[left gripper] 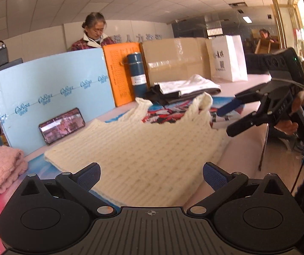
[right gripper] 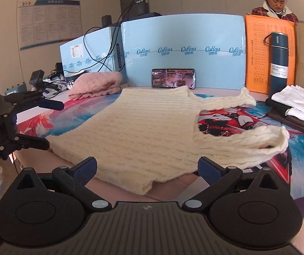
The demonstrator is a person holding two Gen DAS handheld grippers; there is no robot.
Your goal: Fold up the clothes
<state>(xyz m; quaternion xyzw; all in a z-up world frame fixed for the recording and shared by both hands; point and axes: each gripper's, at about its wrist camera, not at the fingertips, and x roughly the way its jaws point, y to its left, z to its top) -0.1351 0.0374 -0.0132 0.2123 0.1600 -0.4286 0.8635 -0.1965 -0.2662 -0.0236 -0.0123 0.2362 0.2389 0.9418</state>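
A cream knitted vest (right gripper: 152, 131) lies flat on the printed mat (right gripper: 232, 116) covering the counter (right gripper: 169, 189), straps toward the folded clothes (right gripper: 298, 108). Both the left hand-held gripper (left gripper: 150, 175) and the right hand-held gripper (right gripper: 147, 170) hover wide open, empty, at its near edge.

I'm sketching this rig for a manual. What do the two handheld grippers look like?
Both are matte black plastic. The left gripper and right gripper each have two round black discs, silver pivot pins, a ribbed grey top plate with a small crosshair mark, and dark blue textured finger pads. The right one shows a green light, a thin cable and white lettering.
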